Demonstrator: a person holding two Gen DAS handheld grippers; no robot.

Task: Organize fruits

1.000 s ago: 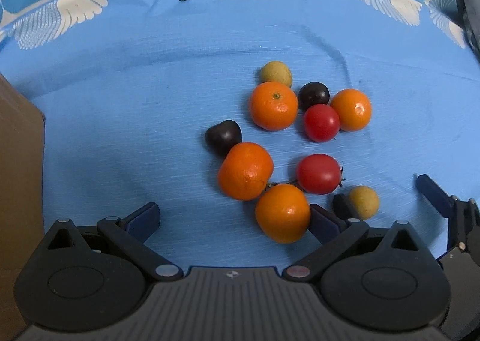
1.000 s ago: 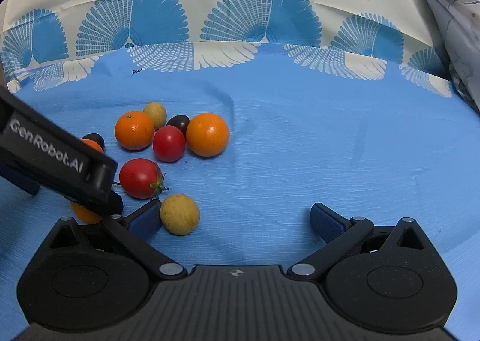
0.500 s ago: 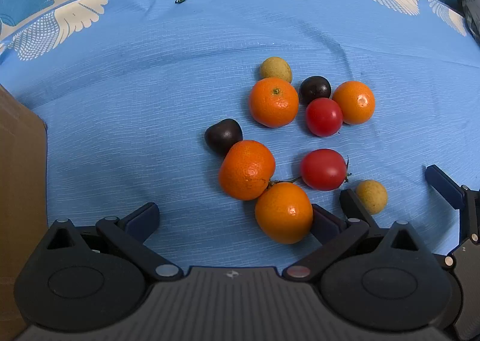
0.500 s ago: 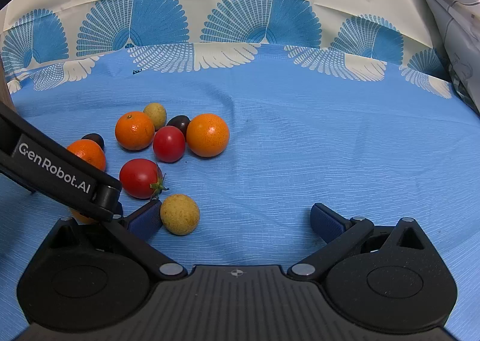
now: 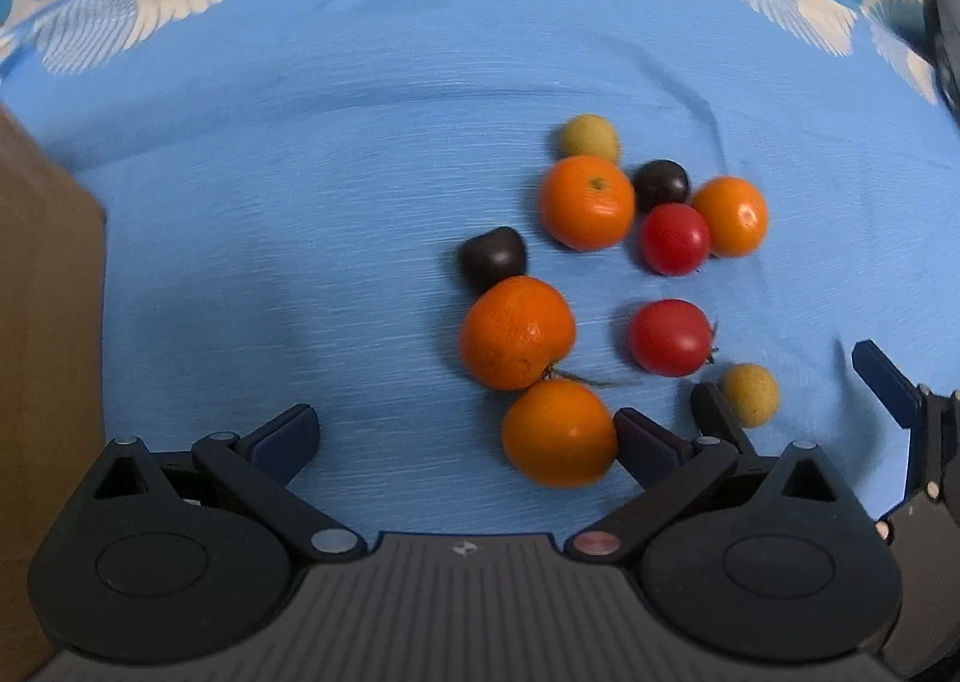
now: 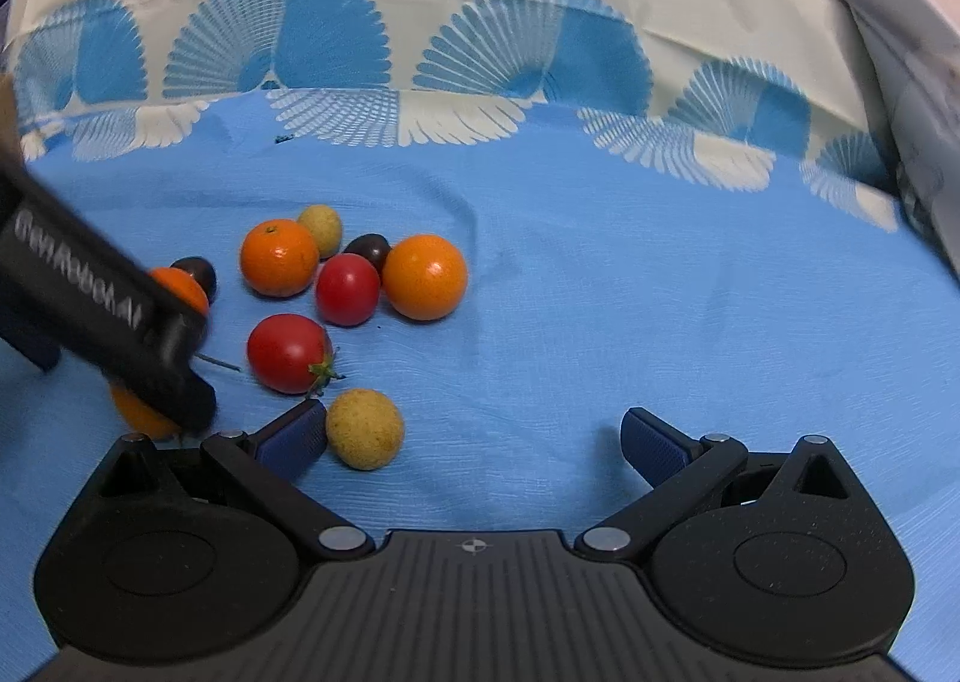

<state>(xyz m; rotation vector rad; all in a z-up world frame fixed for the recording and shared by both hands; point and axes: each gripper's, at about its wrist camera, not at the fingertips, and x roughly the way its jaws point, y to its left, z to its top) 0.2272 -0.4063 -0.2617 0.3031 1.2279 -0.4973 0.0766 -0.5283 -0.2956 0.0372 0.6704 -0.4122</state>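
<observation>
Both grippers spread wide — left gripper with an orange touching one finger, right gripper beside a yellow fruit.

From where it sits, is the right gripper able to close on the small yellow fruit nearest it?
Probably yes. The right gripper is open, and the yellow fruit lies on the cloth just inside its left finger, with nothing over it. The nearby tomato sits beyond the fingertip, apart from the fruit.

Even, fairly bright light; soft shadows sit under the fruit. Fisheye curves the cloth edges. Left view is slightly motion-blurred; the left gripper smears in the right view
</observation>
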